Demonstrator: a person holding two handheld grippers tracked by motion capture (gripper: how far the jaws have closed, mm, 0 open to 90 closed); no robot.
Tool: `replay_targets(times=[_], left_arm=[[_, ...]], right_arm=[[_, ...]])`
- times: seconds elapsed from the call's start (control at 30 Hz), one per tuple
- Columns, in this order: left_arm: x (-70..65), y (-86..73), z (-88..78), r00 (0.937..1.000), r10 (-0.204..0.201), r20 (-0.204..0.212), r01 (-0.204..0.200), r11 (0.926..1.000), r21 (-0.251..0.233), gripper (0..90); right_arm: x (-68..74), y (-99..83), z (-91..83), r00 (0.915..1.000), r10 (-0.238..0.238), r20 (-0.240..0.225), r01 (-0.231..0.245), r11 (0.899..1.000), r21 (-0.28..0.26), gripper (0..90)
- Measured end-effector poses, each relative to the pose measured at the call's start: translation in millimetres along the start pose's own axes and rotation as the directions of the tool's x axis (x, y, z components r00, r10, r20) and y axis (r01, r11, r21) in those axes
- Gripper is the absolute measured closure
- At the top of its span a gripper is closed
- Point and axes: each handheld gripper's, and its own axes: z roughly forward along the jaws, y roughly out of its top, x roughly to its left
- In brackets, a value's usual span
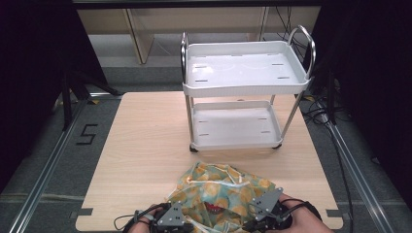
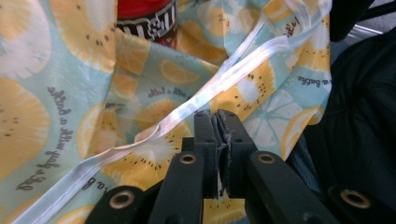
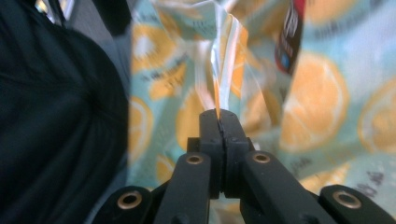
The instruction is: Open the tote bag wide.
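A lemon-print plastic bag (image 1: 221, 191) lies crumpled at the near edge of the wooden worktop (image 1: 145, 145), in front of a white two-tier cart (image 1: 243, 92). The left gripper (image 2: 217, 114) has its fingers pressed together on the bag's rim beside the clear zip strip (image 2: 187, 109). The right gripper (image 3: 219, 113) pinches the bag's opposite edge, fingers closed on the film. A red and brown packet (image 2: 147, 21), apparently a sweets wrapper, sits inside the bag.
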Motion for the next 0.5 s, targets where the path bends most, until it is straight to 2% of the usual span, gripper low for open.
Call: replay_targets(times=[0.03,0.07,0.1,0.17,0.2,0.27,0.33,0.4,0.43,0.5], left_arm=[[0.6,-0.6,0.9,1.0,0.005,0.005,-0.005,1.0,0.003,85.5],[0.5,-0.6,0.7,1.0,0.003,0.001,-0.003,1.0,0.008,84.8],[0.8,-0.8,1.1,1.0,0.002,0.005,-0.002,1.0,0.005,83.8],[0.8,-0.9,-0.3,0.9999,-0.007,0.011,0.007,0.9999,0.01,79.1],[0.9,-0.7,-2.3,0.9999,-0.008,0.015,0.008,1.0,0.005,75.8],[0.8,0.9,-7.9,0.9992,-0.038,0.015,0.039,0.9985,-0.038,66.9],[0.4,3.7,-15.5,0.997,-0.074,0.025,0.076,0.9934,-0.086,58.5],[-0.2,7.6,-25.5,0.9961,-0.083,0.027,0.086,0.9881,-0.127,56.5],[-1.6,10.4,-30.0,0.9953,-0.09,0.035,0.094,0.983,-0.158,56.6],[-3.3,17.2,-37.7,0.9964,-0.081,0.025,0.084,0.9752,-0.205,59.1]], right_arm=[[-2.4,-1.2,4.2,0.9996,-0.03,0.0,0.03,1.0,0.006,90.0],[-3.2,-2.3,7.1,0.9993,-0.036,0.008,0.035,0.999,0.026,90.0],[-2.2,-3.1,9.1,0.9997,-0.017,0.017,0.016,0.999,0.044,90.0],[-2.2,-3.1,12.3,0.9998,-0.015,0.009,0.015,0.999,0.05,90.0],[-2.8,-2.7,13.6,0.9996,-0.029,0.004,0.028,0.999,0.044,90.0],[-2.6,-2.1,13.7,0.9996,-0.028,0.006,0.028,0.999,0.044,90.0],[-3.2,-2.0,13.6,0.9993,-0.036,0.013,0.036,0.999,0.041,90.0],[-3.2,-2.0,13.7,0.9993,-0.035,0.015,0.034,0.999,0.041,90.0],[-2.6,-1.8,13.6,0.9996,-0.027,0.006,0.027,0.999,0.038,90.0],[-1.9,-1.4,13.7,0.9996,-0.026,0.012,0.025,0.999,0.041,90.0]])
